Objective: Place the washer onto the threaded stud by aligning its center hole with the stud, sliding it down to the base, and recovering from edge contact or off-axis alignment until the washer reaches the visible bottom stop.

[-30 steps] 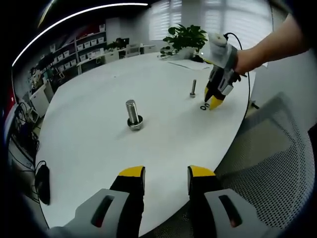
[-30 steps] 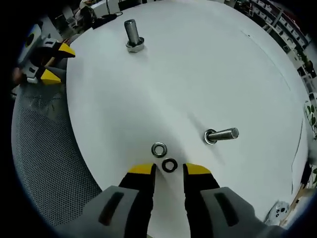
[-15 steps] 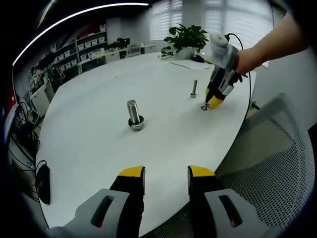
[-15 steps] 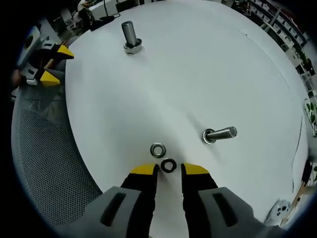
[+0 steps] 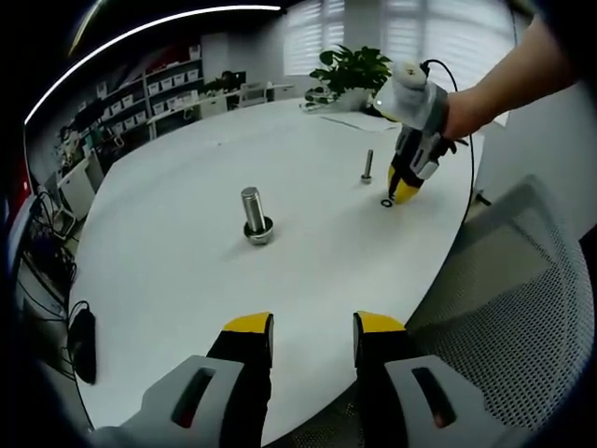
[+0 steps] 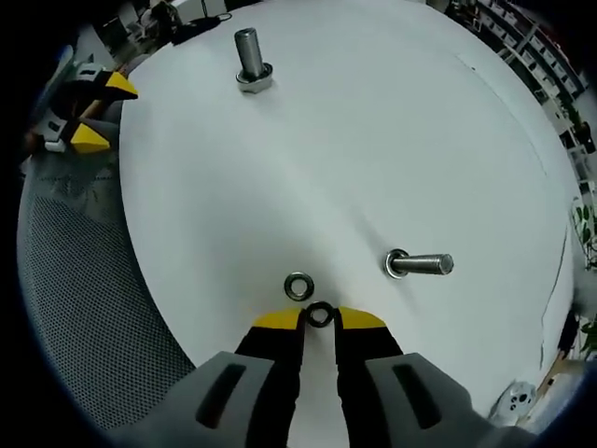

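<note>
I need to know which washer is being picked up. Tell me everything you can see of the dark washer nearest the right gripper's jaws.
The dark washer is a small flat ring, dark and metallic-looking, with a round center hole. It lies flat on the white table, between the yellow tips of the right gripper, whose jaws flank it closely; whether they already touch it I cannot tell. A lighter silver washer lies just beyond it, close but apart. In the left gripper view it shows as a tiny dark ring at those tips.
</note>
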Action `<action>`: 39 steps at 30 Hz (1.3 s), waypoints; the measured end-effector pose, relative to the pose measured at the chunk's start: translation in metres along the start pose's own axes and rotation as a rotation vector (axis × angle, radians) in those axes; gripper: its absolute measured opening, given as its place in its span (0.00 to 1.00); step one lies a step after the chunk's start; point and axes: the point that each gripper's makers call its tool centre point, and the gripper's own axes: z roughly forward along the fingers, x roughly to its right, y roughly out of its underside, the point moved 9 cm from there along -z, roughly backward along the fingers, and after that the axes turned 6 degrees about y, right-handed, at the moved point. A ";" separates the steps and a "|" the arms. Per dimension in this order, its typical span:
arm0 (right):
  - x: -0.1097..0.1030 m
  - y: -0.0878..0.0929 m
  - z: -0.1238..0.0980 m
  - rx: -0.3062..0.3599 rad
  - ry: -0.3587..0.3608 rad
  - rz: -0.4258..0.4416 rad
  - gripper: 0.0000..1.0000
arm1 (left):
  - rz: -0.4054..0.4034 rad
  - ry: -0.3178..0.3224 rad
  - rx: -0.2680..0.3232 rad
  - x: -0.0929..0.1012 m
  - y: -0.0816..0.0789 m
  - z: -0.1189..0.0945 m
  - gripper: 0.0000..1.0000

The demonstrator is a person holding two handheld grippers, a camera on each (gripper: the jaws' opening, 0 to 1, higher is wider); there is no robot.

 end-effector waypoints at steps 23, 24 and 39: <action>-0.006 0.005 -0.001 0.025 0.056 0.105 0.14 | -0.010 0.000 -0.022 -0.001 0.003 0.002 0.32; -0.005 0.006 -0.001 0.034 0.054 0.115 0.14 | -0.010 0.002 -0.023 -0.001 0.004 0.002 0.32; -0.001 0.007 -0.006 0.039 0.043 0.100 0.14 | -0.010 -0.007 -0.018 -0.001 0.004 0.000 0.33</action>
